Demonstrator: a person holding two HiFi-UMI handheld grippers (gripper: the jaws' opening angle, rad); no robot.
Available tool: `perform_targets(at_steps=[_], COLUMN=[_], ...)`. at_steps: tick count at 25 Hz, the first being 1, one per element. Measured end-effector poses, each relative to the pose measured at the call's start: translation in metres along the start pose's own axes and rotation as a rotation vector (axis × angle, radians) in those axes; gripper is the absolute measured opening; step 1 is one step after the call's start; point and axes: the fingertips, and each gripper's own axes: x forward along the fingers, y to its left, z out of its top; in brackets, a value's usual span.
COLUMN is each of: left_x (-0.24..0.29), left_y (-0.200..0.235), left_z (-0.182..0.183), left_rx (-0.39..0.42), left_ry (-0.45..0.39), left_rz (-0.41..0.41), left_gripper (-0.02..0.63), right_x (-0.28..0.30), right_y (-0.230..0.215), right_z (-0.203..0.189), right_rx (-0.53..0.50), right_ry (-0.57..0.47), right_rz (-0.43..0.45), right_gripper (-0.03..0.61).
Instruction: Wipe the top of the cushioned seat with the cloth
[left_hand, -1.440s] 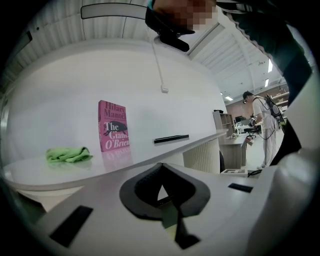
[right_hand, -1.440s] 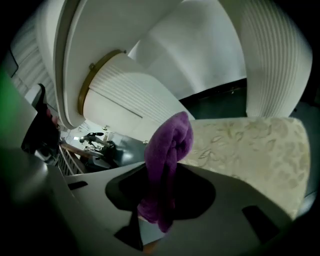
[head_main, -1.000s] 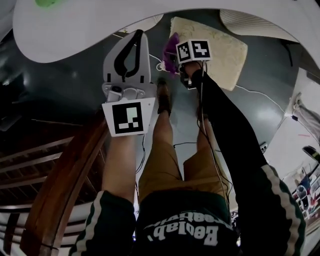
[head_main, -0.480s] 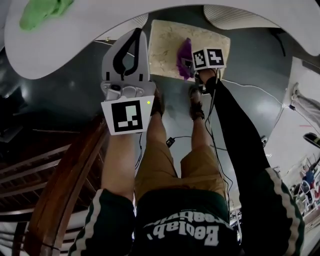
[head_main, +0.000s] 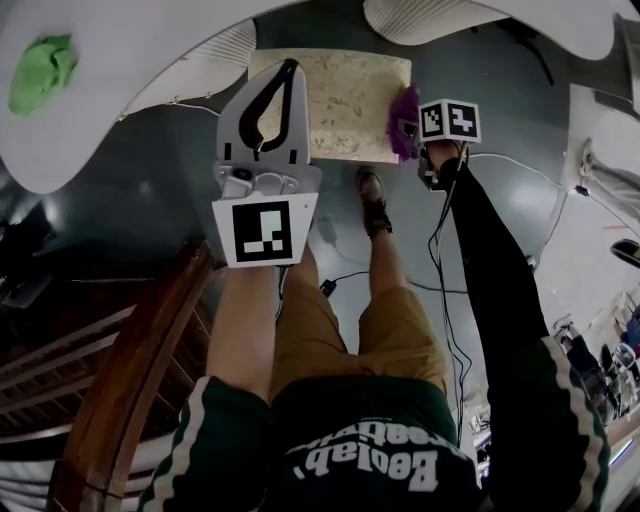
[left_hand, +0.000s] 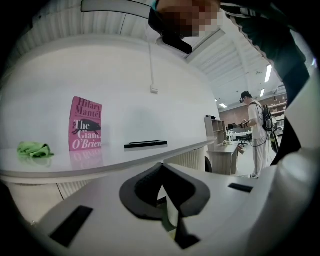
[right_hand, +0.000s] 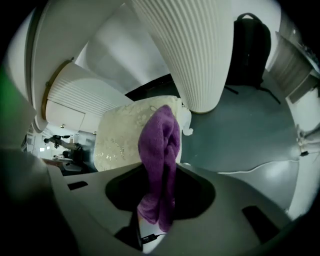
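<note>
The cushioned seat (head_main: 345, 95) is cream with a faint pattern and stands on the dark floor at the top middle of the head view. A purple cloth (head_main: 405, 108) hangs at the seat's right edge, with my right gripper (head_main: 416, 125) shut on it. In the right gripper view the cloth (right_hand: 161, 145) sticks out from between the jaws, in front of the seat (right_hand: 120, 140). My left gripper (head_main: 272, 95) is held up over the seat's left part, shut and holding nothing; in its own view the left gripper (left_hand: 162, 170) points at a white table.
A white curved table (head_main: 120, 50) carries a green rag (head_main: 40, 72) and a pink book (left_hand: 85, 124). White ribbed pedestals (right_hand: 195, 55) stand behind the seat. A curved wooden rail (head_main: 130, 370) is at the left, and cables (head_main: 440, 290) lie by the person's feet.
The right gripper has carried the purple cloth across the seat from its left edge to its right edge. The left gripper has stayed raised and shut.
</note>
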Motion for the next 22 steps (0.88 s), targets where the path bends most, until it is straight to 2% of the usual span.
perform_targets(at_steps=[4,7,10,12,16,22], left_x=[0.0,-0.004,-0.017,-0.027,-0.05,-0.09], left_y=[-0.007,-0.007,0.01,0.026,0.055,0.108], left_z=[0.007,0.01,0.005,0.003,-0.002,-0.014], left_rx=[-0.002,0.001,0.002,0.0,0.022,0.042], left_ry=[-0.017,-0.027,-0.02,-0.017,-0.003,0.033], left_rz=[0.003,-0.005,0.007,0.024,0.032,0.042], left_gripper=[0.014,0.015,0.015,0.014,0.015,0.015], right_x=[-0.001,-0.015,-0.02,-0.015,0.016,0.073], right_y=[0.0,0.021,0.069,0.106,0.182,0.281], right_z=[-0.004,0.002,0.002,-0.003,-0.024,-0.047], right_rx=[0.026,0.042,0.051,0.023,-0.026,-0.089], right_ry=[-0.011,-0.066,-0.124,-0.129,-0.089,-0.032], right_rz=[0.022,0.098,0.214,0.256,0.301,0.31], right_gripper=[0.135,0.137,0.138,0.138,0.14,0.141])
